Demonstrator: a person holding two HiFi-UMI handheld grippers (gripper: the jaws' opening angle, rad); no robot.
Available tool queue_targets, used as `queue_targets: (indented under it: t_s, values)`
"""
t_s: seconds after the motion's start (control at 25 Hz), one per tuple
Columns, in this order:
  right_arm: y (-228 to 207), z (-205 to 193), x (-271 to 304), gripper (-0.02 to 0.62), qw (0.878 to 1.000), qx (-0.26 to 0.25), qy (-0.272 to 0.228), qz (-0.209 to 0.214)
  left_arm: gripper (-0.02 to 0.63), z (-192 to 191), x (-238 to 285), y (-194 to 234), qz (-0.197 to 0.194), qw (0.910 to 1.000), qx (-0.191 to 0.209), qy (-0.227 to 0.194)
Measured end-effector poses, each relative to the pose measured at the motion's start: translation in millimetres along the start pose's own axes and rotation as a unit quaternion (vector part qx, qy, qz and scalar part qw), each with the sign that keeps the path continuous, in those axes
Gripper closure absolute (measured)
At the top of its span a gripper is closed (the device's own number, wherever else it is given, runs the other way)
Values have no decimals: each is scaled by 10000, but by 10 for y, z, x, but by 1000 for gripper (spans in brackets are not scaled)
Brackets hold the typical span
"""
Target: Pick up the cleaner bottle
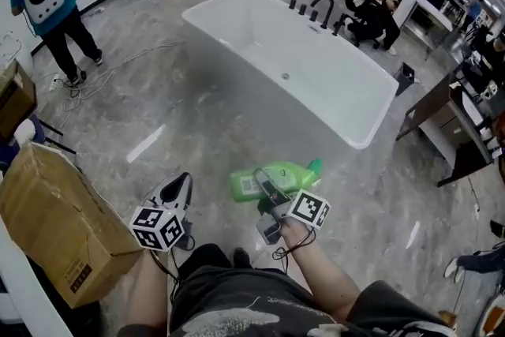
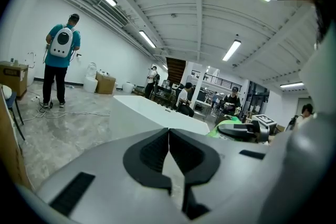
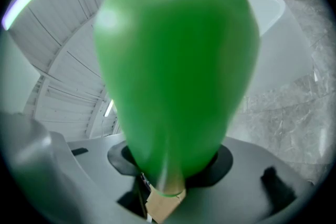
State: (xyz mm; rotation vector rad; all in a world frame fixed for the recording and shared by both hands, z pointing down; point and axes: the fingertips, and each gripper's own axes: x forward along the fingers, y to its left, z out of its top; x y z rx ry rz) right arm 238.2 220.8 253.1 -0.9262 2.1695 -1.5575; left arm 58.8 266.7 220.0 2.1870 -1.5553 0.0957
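Above the grey marbled floor [image 1: 197, 114], just ahead of the person's body, the right tongs [image 1: 263, 179] are clamped on the cleaner bottle [image 1: 288, 176] and hold it in the air, clear of the floor. From the head view the green bottle lies roughly on its side. Its cap end points right, toward the bathtub [image 1: 371, 118], and a white label sits near its left end. Seen from the right gripper view, the bottle's green body [image 3: 176, 60] fills most of the picture, and the dark pads [image 3: 223, 160] press against it on both sides.

Just to the left, the left tongs [image 1: 185, 181] are apart from the bottle, with their marker cube [image 1: 158, 227] facing up. The left gripper view shows these tongs [image 2: 169, 132] with jaws together, the dark pads meeting along one line and nothing between them. The green bottle shows at the right of that view, near but not touching.

Beyond both tongs stands the white bathtub, with a black faucet [image 1: 323, 8] at its far rim. A cardboard box [image 1: 59, 221] sits on the floor at the left. A person with a backpack [image 1: 47, 0] stands well off at the upper left, beside loose cables [image 1: 118, 67].
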Motion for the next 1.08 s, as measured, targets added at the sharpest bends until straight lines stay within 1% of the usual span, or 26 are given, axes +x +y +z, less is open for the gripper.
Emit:
queue_targets:
  t_s: [0.16,0.28,0.44,0.6,0.84,0.92,1.08]
  values:
    - [82,-261,5,399,9997,-154,165,-33,592,-47,-179,47,20,9999,-80,-107]
    - [215,-472,-48,399,9993,-273,271,24,592,-71,-332,41,2,9997,-141,-175]
    - [416,-783,-197,399,9991,-264,305,118,592,-126,-634,-37,-88,9996,-182,-198]
    - [589,-1239,-323,399,9986,-298,395,202,592,-286,-1020,-21,-148,9997,-135,-153]
    - [842,-1963,-565,399,9968,-279,663,339,592,-565,-1645,105,35,9994,-312,-148]
    - [888,-2172,-642,399,9965,-198,729,370,592,-661,-1826,88,10,9994,-312,-133]
    - [915,-2589,-773,400,9963,262,716,402,592,-879,-2164,55,-68,9995,-293,-60]
